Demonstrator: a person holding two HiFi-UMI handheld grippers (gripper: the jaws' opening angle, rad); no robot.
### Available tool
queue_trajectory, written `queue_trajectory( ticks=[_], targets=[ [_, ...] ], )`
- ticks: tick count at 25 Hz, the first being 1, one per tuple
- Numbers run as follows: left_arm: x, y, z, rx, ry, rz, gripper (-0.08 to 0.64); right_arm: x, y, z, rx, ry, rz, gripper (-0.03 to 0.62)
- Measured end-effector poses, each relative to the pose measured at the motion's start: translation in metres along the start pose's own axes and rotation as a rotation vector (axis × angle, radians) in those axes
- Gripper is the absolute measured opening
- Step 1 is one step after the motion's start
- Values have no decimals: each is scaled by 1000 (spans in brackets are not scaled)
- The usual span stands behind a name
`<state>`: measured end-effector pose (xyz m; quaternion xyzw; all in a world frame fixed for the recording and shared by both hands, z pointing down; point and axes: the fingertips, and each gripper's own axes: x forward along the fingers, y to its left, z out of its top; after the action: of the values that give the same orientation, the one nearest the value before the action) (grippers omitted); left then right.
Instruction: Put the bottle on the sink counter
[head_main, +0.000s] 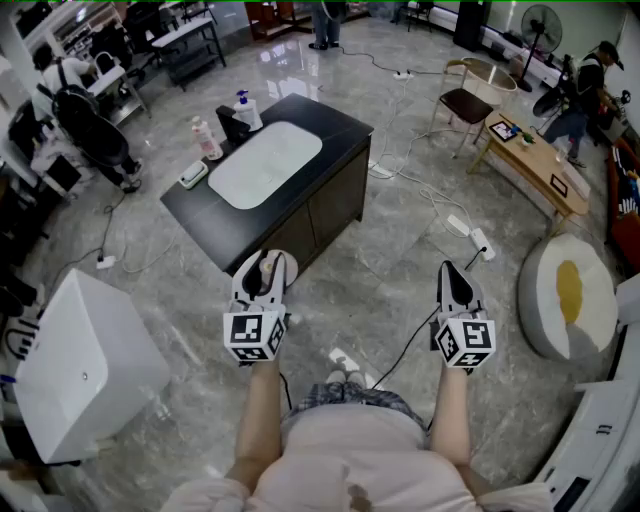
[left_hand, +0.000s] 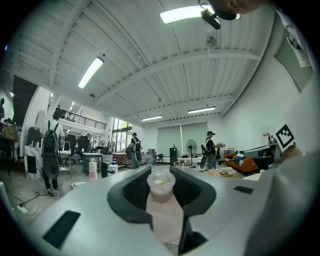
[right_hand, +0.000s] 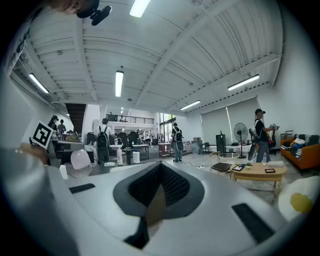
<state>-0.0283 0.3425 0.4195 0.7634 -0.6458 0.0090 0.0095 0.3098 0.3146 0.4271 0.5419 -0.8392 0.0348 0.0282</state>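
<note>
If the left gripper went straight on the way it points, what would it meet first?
Probably the sink counter: the head view has the left gripper, shut on the bottle, aimed at its near side. Depth is unclear; it could pass over the top.

The base of the bottle (left_hand: 162, 212) is hidden deep in the left hand-held gripper (left_hand: 161, 186).

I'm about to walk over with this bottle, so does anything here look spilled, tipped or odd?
Nothing stands out. The held bottle sits centred between the left gripper's jaws. The pink bottle and pump bottle stand upright on the counter, with no spill visible. Cables cross the floor beside it.
</note>
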Motion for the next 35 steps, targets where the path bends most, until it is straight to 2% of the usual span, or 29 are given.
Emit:
queue_trajectory(
  ticks=[16,35],
  targets=[
    [-2,2,-1,-18,-9,4,132,3,6,6,6,-14,13,12],
    [-10,23,-13,-34,7,-18,132,5,26,-13,44,18,-34,14]
  ],
)
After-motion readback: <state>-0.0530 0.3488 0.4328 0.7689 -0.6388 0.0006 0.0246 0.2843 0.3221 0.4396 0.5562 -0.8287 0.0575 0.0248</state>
